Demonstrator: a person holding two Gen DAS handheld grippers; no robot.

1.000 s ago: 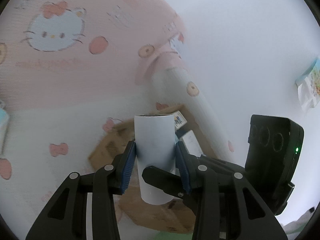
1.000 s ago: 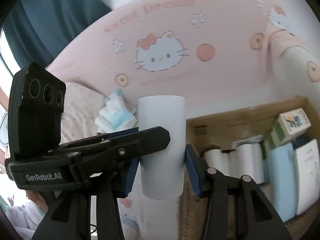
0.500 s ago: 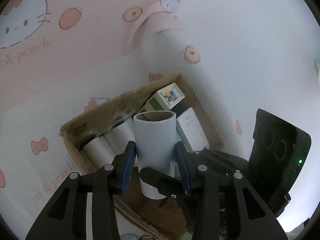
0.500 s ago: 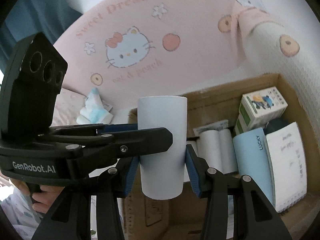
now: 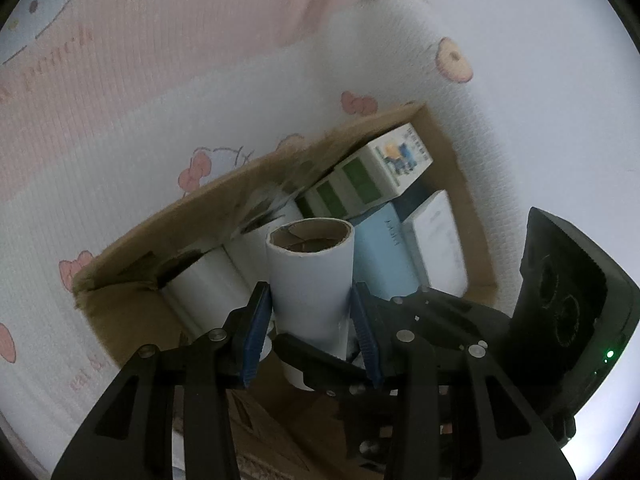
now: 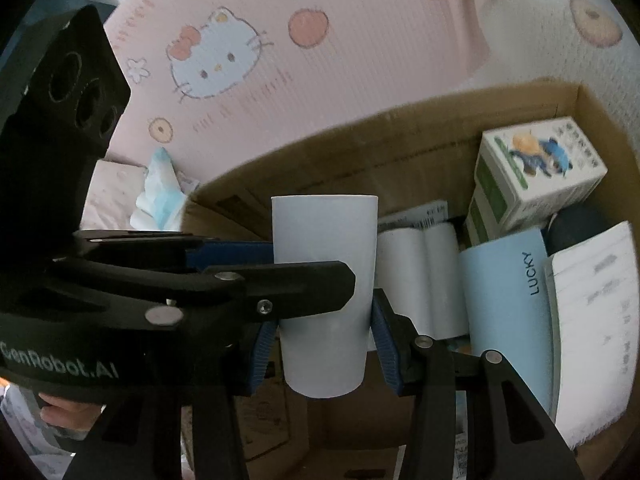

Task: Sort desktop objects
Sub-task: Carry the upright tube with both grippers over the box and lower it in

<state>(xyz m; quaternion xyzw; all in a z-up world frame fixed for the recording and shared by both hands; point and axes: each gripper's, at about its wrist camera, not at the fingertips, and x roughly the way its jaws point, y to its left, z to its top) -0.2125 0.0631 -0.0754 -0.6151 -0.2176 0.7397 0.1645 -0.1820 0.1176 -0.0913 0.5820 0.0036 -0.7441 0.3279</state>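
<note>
I see the pink and white cartoon-cat bedding filling the background, with an open cardboard box resting on it. Inside the box, toward its right side, a white booklet lies beside a light blue "LUCKY" notebook, and a green and white carton sits in the far corner. White paper rolls lie side by side left of the notebook. I hold one more white paper roll above the box, upright, its brown cardboard core showing at the top. My left gripper pinches this roll with its blue pads against both sides. My right gripper clamps the same roll lower down, its pads also pressed against the sides.
</note>
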